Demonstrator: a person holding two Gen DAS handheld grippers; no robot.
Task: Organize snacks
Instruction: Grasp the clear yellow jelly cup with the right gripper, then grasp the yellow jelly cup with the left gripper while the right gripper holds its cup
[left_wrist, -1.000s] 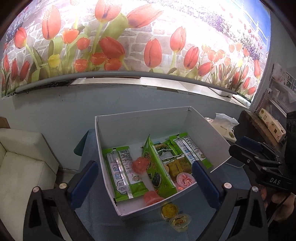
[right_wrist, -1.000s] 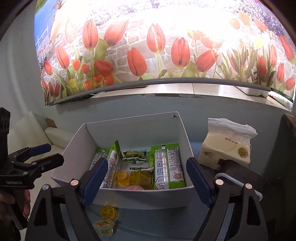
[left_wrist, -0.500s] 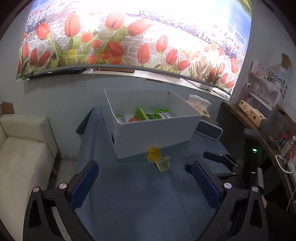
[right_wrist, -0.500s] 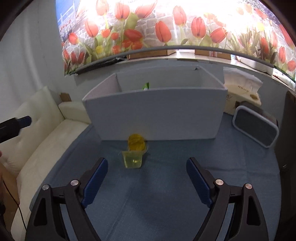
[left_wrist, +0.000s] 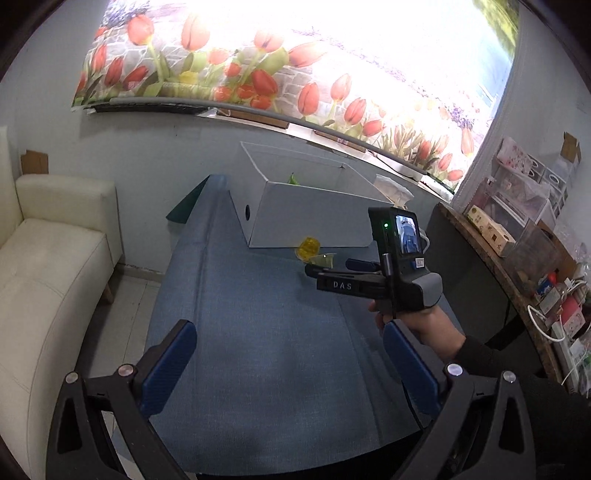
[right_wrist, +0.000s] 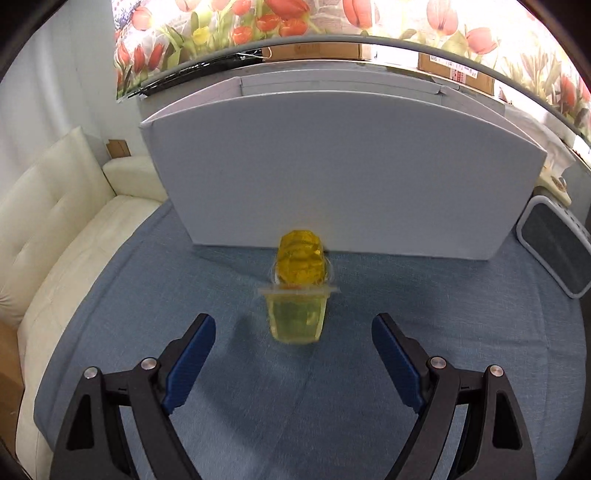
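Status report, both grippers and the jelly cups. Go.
Left gripper open, holding nothing. Right gripper open, lined up on near jelly cup. Second jelly cup behind it, against white box. Nothing between.

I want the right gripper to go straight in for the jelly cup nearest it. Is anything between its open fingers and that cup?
Nothing visible does. Only bare blue tablecloth lies between the right gripper and the pale green jelly cup. The yellow jelly cup and the white box stand beyond it.
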